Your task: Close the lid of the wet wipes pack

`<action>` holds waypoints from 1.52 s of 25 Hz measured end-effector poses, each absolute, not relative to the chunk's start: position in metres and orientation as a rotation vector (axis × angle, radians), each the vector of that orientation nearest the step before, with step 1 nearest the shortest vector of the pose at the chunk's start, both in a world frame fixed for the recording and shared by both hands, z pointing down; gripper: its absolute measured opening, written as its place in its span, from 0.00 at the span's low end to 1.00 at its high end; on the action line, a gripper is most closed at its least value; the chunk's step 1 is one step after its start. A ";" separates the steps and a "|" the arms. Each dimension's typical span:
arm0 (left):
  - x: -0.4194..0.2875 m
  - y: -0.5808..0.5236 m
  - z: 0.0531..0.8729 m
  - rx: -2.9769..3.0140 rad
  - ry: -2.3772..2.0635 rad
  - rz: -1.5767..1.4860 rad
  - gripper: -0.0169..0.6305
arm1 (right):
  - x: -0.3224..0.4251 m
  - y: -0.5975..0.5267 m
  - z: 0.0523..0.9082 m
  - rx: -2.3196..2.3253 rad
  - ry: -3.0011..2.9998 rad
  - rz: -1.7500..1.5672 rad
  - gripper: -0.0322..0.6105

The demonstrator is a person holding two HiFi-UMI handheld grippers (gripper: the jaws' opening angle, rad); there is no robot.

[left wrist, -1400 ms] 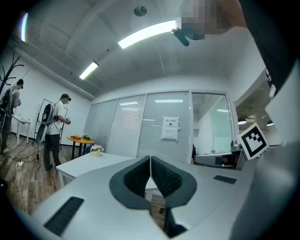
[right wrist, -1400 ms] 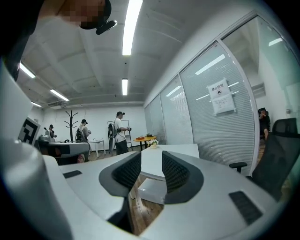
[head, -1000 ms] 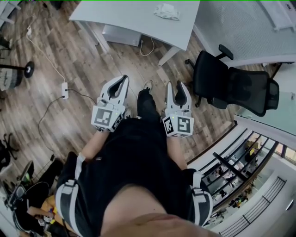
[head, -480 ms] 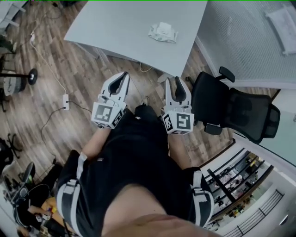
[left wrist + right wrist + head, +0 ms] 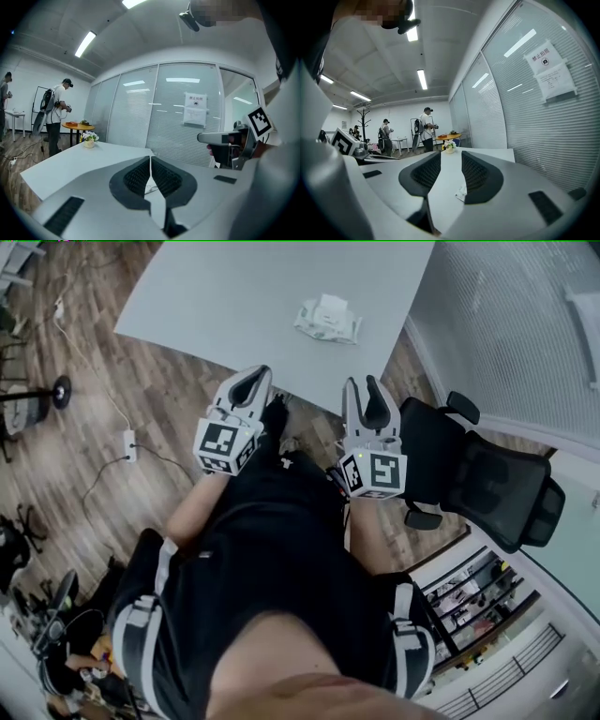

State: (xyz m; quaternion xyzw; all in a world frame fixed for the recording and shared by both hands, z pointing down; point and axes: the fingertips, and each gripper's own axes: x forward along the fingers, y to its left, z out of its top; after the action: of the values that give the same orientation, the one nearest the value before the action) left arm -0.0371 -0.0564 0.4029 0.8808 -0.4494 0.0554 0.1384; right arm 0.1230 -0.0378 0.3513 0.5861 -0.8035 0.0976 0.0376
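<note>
The wet wipes pack (image 5: 326, 319) lies on the grey table (image 5: 234, 306), near its right side, with a white flap showing on top; whether that lid is up I cannot tell. Both grippers hover side by side at the table's near edge, well short of the pack. My left gripper (image 5: 255, 379) has its tips together and holds nothing. My right gripper (image 5: 363, 382) stands open and empty. In the left gripper view a sliver of the pack (image 5: 149, 187) shows below the touching tips of the left gripper (image 5: 150, 158). In the right gripper view the pack (image 5: 461, 192) peeks from behind the right jaw of the right gripper (image 5: 451, 153).
A black office chair (image 5: 478, 474) stands right of the right gripper, beside a blind-covered glass wall (image 5: 506, 324). A small flower pot (image 5: 88, 139) sits at the table's far end. A power strip (image 5: 130, 439) and cables lie on the wooden floor at left. People (image 5: 425, 129) stand far back.
The person has walked up to the table. Both grippers moved forward together and now reach its near edge; the pack is closer. Neither jaw setting visibly changed.
</note>
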 end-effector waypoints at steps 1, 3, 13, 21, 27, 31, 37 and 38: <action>-0.034 -0.073 0.410 2.540 -1.290 0.167 0.07 | 0.127 -0.051 0.354 1.799 -2.457 0.299 0.28; -0.028 -0.109 0.422 2.520 -1.276 0.183 0.07 | 0.133 -0.081 0.359 1.800 -2.435 0.301 0.29; 0.023 -0.264 0.563 2.349 -1.072 0.502 0.08 | 0.167 -0.239 0.438 1.728 -2.341 0.455 0.28; 0.063 -0.307 0.712 2.161 -0.884 0.780 0.18 | 0.184 -0.323 0.540 1.577 -2.281 0.574 0.29; 0.071 -0.316 0.767 2.045 -0.752 0.890 0.19 | 0.184 -0.367 0.609 1.416 -2.212 0.696 0.31; 0.070 -0.319 0.778 2.012 -0.696 0.897 0.19 | 0.184 -0.379 0.663 1.228 -2.145 0.778 0.36; 0.068 -0.319 0.779 2.014 -0.651 0.882 0.21 | 0.190 -0.386 0.729 0.947 -2.017 0.878 0.40; 0.069 -0.320 0.779 2.025 -0.650 0.881 0.22 | 0.192 -0.387 0.738 0.917 -1.997 0.898 0.40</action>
State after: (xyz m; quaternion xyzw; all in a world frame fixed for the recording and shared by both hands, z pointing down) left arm 0.0689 -0.3202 0.7791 0.8032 -0.2580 0.3496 0.4075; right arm 0.1920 -0.3872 0.7377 0.3581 -0.7800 0.3506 0.3747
